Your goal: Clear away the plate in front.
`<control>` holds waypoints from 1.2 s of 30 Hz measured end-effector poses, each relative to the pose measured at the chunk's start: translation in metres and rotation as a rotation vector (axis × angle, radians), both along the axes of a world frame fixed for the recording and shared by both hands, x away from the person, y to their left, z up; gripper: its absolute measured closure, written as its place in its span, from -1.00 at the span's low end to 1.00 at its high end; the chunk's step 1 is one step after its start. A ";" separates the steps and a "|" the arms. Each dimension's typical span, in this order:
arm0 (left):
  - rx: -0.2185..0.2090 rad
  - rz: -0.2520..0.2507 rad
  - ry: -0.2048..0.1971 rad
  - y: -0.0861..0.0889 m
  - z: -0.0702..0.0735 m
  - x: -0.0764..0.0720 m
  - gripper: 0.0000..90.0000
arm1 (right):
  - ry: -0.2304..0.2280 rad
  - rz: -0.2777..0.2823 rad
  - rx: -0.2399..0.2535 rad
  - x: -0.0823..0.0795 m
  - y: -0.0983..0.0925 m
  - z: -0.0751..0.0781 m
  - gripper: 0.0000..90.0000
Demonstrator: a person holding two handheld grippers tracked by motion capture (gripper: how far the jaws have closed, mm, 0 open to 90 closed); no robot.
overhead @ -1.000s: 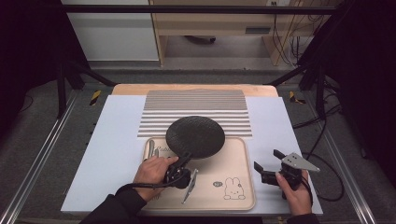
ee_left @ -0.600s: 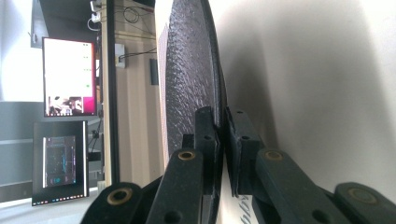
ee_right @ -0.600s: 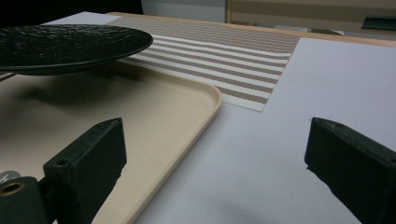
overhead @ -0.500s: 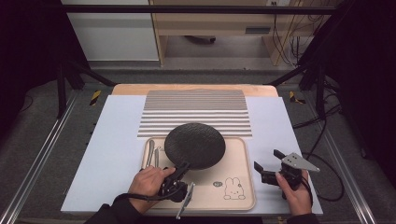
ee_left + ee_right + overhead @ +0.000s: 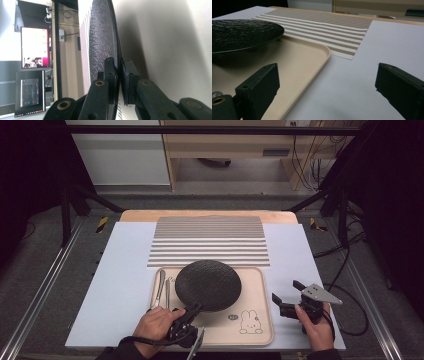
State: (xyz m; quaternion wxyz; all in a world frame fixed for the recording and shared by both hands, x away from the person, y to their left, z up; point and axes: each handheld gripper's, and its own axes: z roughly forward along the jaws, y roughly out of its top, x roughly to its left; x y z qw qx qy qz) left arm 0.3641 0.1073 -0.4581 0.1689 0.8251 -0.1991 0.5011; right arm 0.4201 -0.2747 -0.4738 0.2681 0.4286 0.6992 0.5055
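Currently, your left gripper [image 5: 192, 310] fingers pinching the black plate [image 5: 208, 285] rim above the beige tray [image 5: 260, 320], your right gripper [image 5: 289, 296] fingers spread, empty, beside the tray.

— Any writing you can make out?

— None that can be read. The tray [image 5: 260, 292] has a rabbit drawing [image 5: 248, 322] and, just beside it, a small round mark [image 5: 233, 317], too small to tell what it says.

— Where's that from the jaws?

— Between the two grippers, nearer the left gripper [image 5: 192, 309], out past the tips of its jaws and off to their right side.

— And the screens?

— In the left gripper view, two monitors [image 5: 34, 47] stand far off to the left of the jaws. The upper one shows a bright window, the lower one a dark window; whatever text they carry is blurred.
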 end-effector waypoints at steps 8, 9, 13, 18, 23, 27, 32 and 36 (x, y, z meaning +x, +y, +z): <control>0.001 -0.002 0.010 0.003 -0.004 -0.010 0.86 | 0.003 -0.002 -0.004 0.001 0.000 0.000 -0.87; 0.001 -0.002 0.013 0.003 -0.005 -0.012 0.86 | 0.003 -0.002 -0.003 0.001 0.000 0.000 -0.87; -0.004 -0.015 0.017 0.002 -0.006 -0.015 0.86 | 0.003 -0.003 -0.004 0.001 0.000 0.000 -0.87; -0.005 -0.026 0.024 0.000 -0.008 -0.019 0.86 | 0.004 -0.002 -0.005 0.001 0.000 -0.001 -0.87; -0.003 -0.028 0.027 0.000 -0.013 -0.020 0.86 | 0.003 -0.002 -0.005 0.001 0.000 -0.001 -0.87; -0.009 -0.025 0.035 0.000 -0.013 -0.019 0.86 | 0.003 -0.002 -0.005 0.001 0.000 -0.001 -0.87; 0.018 -0.026 0.067 0.002 -0.014 -0.018 0.90 | 0.003 -0.001 -0.006 0.001 0.000 -0.001 -0.87; 0.035 -0.020 0.079 0.004 -0.016 -0.018 0.91 | 0.005 -0.001 -0.006 0.001 0.000 -0.001 -0.87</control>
